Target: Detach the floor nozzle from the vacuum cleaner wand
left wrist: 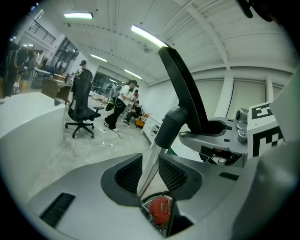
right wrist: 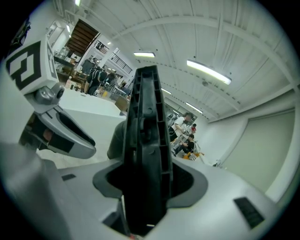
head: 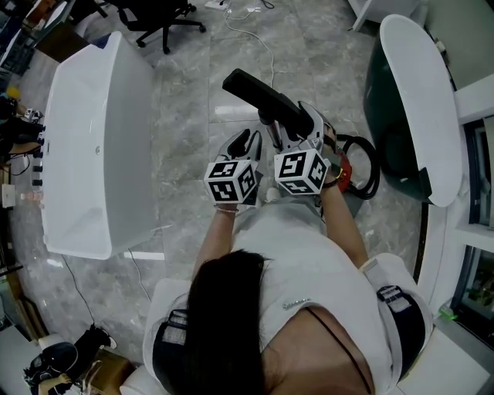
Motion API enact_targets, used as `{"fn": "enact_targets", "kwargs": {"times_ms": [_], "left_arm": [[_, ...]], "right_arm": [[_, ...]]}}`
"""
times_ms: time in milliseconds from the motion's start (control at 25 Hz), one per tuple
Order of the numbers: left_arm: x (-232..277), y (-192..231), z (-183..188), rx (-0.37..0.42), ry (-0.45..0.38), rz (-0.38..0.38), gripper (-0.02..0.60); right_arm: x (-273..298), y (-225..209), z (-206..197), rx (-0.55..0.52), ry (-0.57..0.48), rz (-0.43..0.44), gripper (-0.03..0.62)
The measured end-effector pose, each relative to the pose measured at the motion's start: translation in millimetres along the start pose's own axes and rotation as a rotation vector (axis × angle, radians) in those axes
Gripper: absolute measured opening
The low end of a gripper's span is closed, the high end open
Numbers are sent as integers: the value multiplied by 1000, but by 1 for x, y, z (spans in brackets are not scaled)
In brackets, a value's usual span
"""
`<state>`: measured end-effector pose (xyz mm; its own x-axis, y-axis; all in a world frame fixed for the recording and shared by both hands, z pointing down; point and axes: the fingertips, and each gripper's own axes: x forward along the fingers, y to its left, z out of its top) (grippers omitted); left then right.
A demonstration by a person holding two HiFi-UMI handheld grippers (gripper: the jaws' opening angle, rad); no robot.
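Observation:
The black floor nozzle (head: 255, 87) points up and away from me, on a black neck (left wrist: 168, 127) over a thin silver wand (left wrist: 148, 169). My left gripper (head: 245, 143) is open: the wand runs between its ribbed pads (left wrist: 126, 172) with a small gap at the right pad. In its own view the left gripper (left wrist: 149, 177) looks up along the wand at the nozzle (left wrist: 185, 93). My right gripper (head: 305, 127) is shut on the nozzle (right wrist: 146, 140), whose black body fills the space between the jaws of the right gripper (right wrist: 145, 187).
A red vacuum part (head: 343, 171) with a black looped hose (head: 372, 166) lies below my hands. A long white table (head: 93, 146) stands at left, a white curved counter (head: 417, 100) at right. A black office chair (head: 158, 23) and a cable (head: 255, 31) are farther off.

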<state>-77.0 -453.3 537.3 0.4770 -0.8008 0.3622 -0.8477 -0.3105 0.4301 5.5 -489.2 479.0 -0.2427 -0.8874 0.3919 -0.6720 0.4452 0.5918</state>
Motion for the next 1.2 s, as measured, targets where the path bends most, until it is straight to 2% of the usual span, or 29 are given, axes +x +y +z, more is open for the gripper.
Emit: {"fn": "enact_targets", "kwargs": {"times_ms": [240,400,720,1040,1200], "left_arm": [[16,-7,-9,16,51,-63,180],[29,-8,-10,41,63,-90,207],[53,-10,-4,66,45,-105,210],[79,-16,-19,90,94,-104,210],[82,-17,-15,80,51,-98,209]], "right_arm": [[3,-2,0,6,-2,16,227],[5,-3,1,9,-3,26,227],[9,-6,3,11,-8,48,227],[12,-10,0,18,-23,60,227],[13,-9,2,17,-25,71,227]]}}
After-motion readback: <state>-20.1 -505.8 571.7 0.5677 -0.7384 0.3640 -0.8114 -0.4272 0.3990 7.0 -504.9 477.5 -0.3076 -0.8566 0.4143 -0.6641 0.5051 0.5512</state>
